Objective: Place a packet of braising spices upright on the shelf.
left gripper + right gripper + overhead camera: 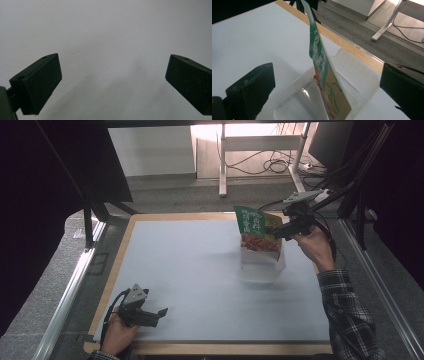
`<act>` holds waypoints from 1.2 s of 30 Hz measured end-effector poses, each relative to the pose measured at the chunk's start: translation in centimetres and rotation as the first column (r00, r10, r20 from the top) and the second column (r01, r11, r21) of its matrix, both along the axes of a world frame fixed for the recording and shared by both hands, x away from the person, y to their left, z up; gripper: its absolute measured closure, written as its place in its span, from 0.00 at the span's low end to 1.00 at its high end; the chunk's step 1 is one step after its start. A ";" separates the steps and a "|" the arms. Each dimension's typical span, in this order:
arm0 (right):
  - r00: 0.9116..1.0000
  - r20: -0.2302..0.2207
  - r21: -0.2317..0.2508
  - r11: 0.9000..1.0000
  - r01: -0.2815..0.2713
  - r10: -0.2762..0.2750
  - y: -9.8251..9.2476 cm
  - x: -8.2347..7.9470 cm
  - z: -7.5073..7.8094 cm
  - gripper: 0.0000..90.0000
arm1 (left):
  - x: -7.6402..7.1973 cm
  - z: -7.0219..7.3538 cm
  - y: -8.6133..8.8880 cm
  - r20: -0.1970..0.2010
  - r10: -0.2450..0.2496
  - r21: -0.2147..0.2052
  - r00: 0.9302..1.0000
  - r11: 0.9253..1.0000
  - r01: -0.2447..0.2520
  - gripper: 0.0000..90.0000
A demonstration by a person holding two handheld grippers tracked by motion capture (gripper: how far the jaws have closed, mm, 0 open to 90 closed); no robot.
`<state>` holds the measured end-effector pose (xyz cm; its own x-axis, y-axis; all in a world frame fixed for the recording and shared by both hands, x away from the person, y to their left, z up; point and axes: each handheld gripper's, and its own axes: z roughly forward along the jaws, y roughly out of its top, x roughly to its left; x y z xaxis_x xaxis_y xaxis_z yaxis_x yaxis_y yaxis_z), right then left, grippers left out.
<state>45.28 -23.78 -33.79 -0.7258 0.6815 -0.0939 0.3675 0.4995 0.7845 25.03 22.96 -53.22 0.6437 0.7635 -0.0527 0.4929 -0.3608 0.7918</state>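
A green and orange snack bag (256, 229) stands upright on its edge inside a clear plastic container (263, 268) at the right back of the table. My right gripper (279, 233) hovers beside the bag's upper right edge. In the right gripper view its black jaws stand wide apart on either side of the bag (322, 62) without touching it, above the container (359, 82); the right gripper (327, 82) is open. My left gripper (161, 316) rests low at the front left, far from the bag. It (113, 75) is open over the bare mat.
A pale grey mat (200, 270) covers the wooden table, whose rim (125, 245) shows along the left and back. Metal rails (70, 290) run along both sides. Behind the table are white desk legs (222, 165) and cables on the floor.
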 end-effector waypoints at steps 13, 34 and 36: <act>1.000 0.000 0.003 1.000 0.004 -0.004 -1.0 -1.4 -0.8 0.00 | -0.4 0.7 -0.5 0.101 -0.059 -0.060 0.993 0.996 0.065 0.03; 1.000 0.015 0.011 1.000 0.013 -0.013 -2.1 -3.8 -1.1 0.00 | -0.7 1.2 -0.3 0.131 -0.045 -0.172 0.990 0.983 0.067 0.00; 1.000 0.017 0.015 1.000 0.017 -0.017 -2.1 -4.0 -1.1 0.00 | -0.8 1.2 -0.5 0.141 -0.062 -0.175 0.988 0.981 0.087 0.00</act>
